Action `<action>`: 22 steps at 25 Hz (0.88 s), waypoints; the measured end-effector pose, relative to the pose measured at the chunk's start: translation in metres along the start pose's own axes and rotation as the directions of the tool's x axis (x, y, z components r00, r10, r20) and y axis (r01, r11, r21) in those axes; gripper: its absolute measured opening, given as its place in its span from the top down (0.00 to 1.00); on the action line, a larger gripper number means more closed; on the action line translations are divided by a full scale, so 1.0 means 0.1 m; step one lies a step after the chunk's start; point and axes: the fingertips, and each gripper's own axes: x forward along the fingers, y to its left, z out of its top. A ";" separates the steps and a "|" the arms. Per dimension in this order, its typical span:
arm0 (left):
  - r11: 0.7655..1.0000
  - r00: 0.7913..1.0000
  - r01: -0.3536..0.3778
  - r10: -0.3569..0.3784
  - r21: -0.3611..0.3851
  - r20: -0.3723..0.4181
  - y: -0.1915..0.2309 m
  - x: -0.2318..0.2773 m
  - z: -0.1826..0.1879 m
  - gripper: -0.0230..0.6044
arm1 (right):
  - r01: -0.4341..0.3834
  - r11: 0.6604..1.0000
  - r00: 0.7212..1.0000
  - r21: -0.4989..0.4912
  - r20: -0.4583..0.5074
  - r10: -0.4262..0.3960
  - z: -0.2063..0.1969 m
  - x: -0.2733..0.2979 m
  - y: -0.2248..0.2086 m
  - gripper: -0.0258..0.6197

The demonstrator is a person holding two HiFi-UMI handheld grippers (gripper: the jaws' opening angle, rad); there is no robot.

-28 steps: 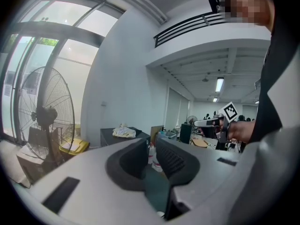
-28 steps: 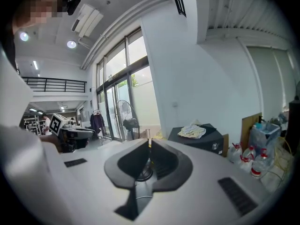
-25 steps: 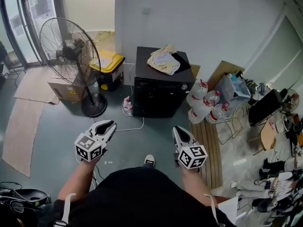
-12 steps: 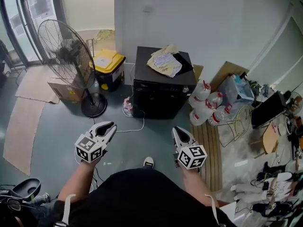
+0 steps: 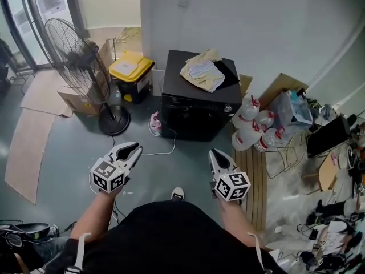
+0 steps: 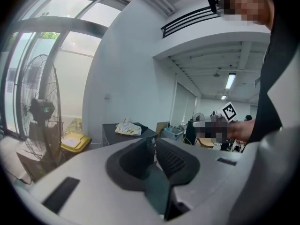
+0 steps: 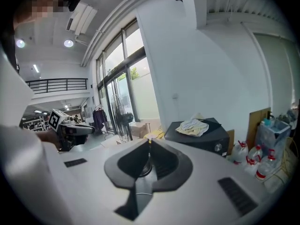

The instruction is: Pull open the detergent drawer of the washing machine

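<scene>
1. Washing machine (image 5: 199, 104): black, ahead of both grippers and well apart from them. Its front is dark, so the detergent drawer cannot be made out.
2. Fan (image 5: 80, 56): ahead and to the left of the left gripper.
3. Crumpled cloth (image 5: 202, 73): lies on the machine's top and hides part of it.
4. Left gripper (image 5: 138, 148): jaws all but together, holding nothing.
5. Right gripper (image 5: 212, 152): jaws closed tip to tip, empty.
</scene>
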 end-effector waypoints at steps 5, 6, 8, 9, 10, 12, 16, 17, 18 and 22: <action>1.000 1.000 -0.014 0.014 -0.007 -0.010 0.06 0.21 0.01 0.85 | -0.033 0.999 0.999 0.003 -0.019 0.033 -0.02 0.21 -0.13 0.93; 1.000 1.000 -0.017 0.017 -0.010 -0.011 0.07 0.25 0.01 0.85 | -0.037 0.999 0.999 0.003 -0.020 0.037 -0.01 0.24 -0.16 0.93; 1.000 1.000 -0.024 0.024 -0.014 -0.014 0.10 0.34 0.02 0.85 | -0.042 0.999 0.999 0.004 -0.023 0.042 0.02 0.31 -0.25 0.93; 1.000 1.000 -0.027 0.027 -0.015 -0.016 0.12 0.39 0.04 0.85 | -0.044 0.999 0.999 0.004 -0.025 0.044 0.03 0.34 -0.30 0.93; 0.999 0.999 -0.031 0.030 -0.016 -0.018 0.13 0.43 0.05 0.85 | -0.046 0.999 0.999 0.005 -0.027 0.046 0.05 0.38 -0.35 0.93; 0.999 0.999 -0.038 0.038 -0.017 -0.021 0.16 0.53 0.11 0.85 | -0.051 0.999 0.998 0.006 -0.033 0.052 0.10 0.45 -0.46 0.93; 0.998 0.998 -0.052 0.051 -0.021 -0.020 0.22 0.70 0.17 0.85 | -0.065 0.998 0.997 0.006 -0.036 0.065 0.16 0.57 -0.61 0.93; 0.998 0.998 -0.055 0.054 -0.023 -0.020 0.22 0.73 0.16 0.85 | -0.068 0.998 0.997 0.005 -0.036 0.068 0.16 0.60 -0.64 0.93; 0.998 0.998 -0.058 0.057 -0.024 -0.022 0.22 0.77 0.16 0.85 | -0.071 0.997 0.997 0.004 -0.037 0.071 0.16 0.62 -0.68 0.93; 0.997 0.997 -0.071 0.070 -0.023 -0.026 0.24 0.93 0.21 0.85 | -0.085 0.996 0.996 0.002 -0.042 0.085 0.21 0.71 -0.84 0.93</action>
